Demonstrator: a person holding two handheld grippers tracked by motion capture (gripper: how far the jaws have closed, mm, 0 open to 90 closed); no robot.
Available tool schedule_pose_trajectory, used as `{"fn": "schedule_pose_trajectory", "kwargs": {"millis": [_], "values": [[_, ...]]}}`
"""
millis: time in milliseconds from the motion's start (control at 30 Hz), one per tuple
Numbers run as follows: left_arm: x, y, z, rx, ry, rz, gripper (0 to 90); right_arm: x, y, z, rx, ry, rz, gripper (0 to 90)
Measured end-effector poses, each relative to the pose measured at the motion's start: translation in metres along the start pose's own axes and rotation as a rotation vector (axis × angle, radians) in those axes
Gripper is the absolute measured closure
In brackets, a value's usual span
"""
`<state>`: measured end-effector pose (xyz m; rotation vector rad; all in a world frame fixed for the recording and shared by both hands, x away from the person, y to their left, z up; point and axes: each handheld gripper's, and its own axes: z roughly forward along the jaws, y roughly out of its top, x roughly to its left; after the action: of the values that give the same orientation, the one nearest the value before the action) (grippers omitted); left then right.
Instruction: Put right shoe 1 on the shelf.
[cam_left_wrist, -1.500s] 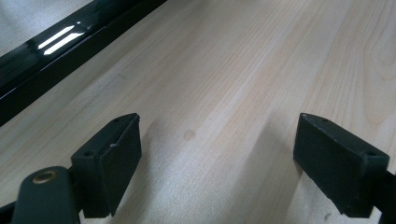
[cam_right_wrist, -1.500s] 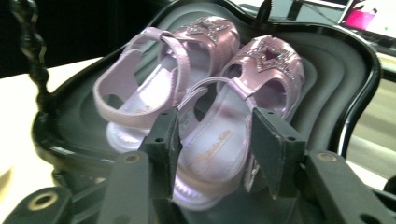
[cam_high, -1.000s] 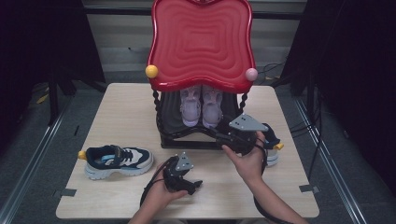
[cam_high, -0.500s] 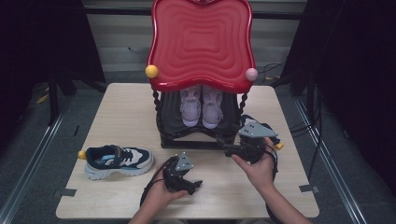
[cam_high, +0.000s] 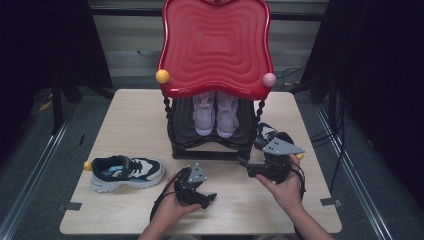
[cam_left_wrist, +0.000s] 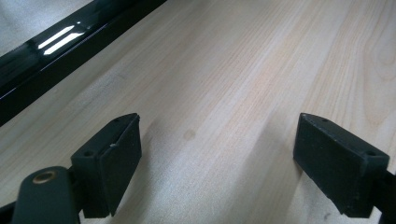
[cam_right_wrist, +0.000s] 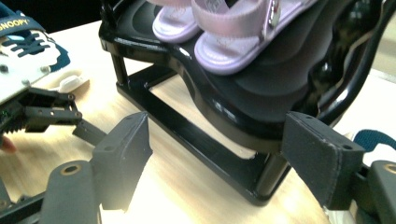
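- Dark curtains and metal rails ring a pale wooden table (cam_high: 135, 115), whose grain runs clean and bare across the near half.
- At the middle of the table stands a black shoe rack (cam_high: 210, 145) with a glossy red, rippled top (cam_high: 216, 47); a yellow knob (cam_high: 162, 76) and a pink knob (cam_high: 269, 79) sit at its front corners.
- On the rack's shelf a pair of lilac sandals (cam_high: 216, 114) stands side by side, toes toward the near edge, which looks like the tidy way the rest are meant to go.
- A navy and white sneaker (cam_high: 125, 171) lies on its sole near the table's left edge, well apart from the rack; its mate (cam_high: 265, 134) peeks out at the rack's right front corner, just behind the right gripper.
- The right gripper (cam_high: 243, 163) hovers by that corner with nothing between its jaws, which have just been spreading; in the right gripper view the rack's base frame (cam_right_wrist: 205, 144) lies ahead of it.
- The left gripper (cam_high: 210, 198) rests near the front edge, jaws wide and empty over bare wood (cam_left_wrist: 224, 93), seemingly waiting its turn.
- My guess is a sneaker comes next.
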<state>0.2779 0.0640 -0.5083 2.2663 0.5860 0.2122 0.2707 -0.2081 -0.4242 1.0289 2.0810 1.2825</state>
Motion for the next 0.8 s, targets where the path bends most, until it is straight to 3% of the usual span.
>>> {"fn": "schedule_pose_trajectory", "kwargs": {"millis": [367, 800], "values": [[0.000, 0.000, 0.000, 0.001, 0.000, 0.000, 14.9, -0.005, -0.021, -0.006, 0.050, 0.030, 0.023, 17.8], [0.000, 0.000, 0.000, 0.001, 0.000, 0.001, 14.9, -0.002, -0.057, -0.009, 0.154, 0.067, 0.014, 14.5]]}}
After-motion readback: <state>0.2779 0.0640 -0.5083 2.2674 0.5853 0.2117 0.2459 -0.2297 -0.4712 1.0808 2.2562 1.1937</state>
